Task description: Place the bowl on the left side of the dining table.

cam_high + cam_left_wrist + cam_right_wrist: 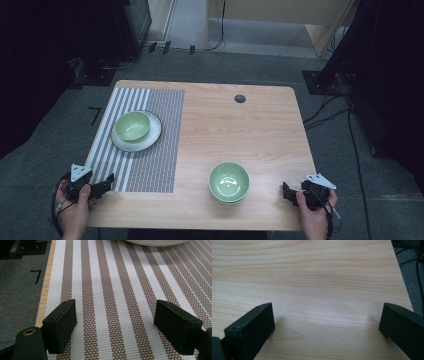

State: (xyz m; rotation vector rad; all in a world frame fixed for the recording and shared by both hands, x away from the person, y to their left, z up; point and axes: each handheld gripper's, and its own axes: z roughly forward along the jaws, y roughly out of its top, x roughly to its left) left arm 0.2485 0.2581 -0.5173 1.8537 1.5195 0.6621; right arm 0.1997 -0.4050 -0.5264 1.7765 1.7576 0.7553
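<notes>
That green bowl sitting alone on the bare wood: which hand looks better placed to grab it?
Probably the right. The right gripper rests open at the table's near right edge, close beside the lone green bowl. The left gripper, also open, sits over the striped mat, farther off.

Table (250, 130): light wood-grain top, smooth, low satin sheen. Placemat (112, 290): coarse woven mesh, plastic-looking, matt, brown and white stripes on one part and fine check on the other; both green bowls (229, 181) (132, 125) are glazed and glossy like ceramic, and the white plate (150, 139) under the far one is smooth with a softer shine. Left gripper (116, 322) and right gripper (325, 327) jaws look like matt black plastic, one brass-coloured metal insert near the left jaw; floor is grey, rough carpet-like.
</notes>
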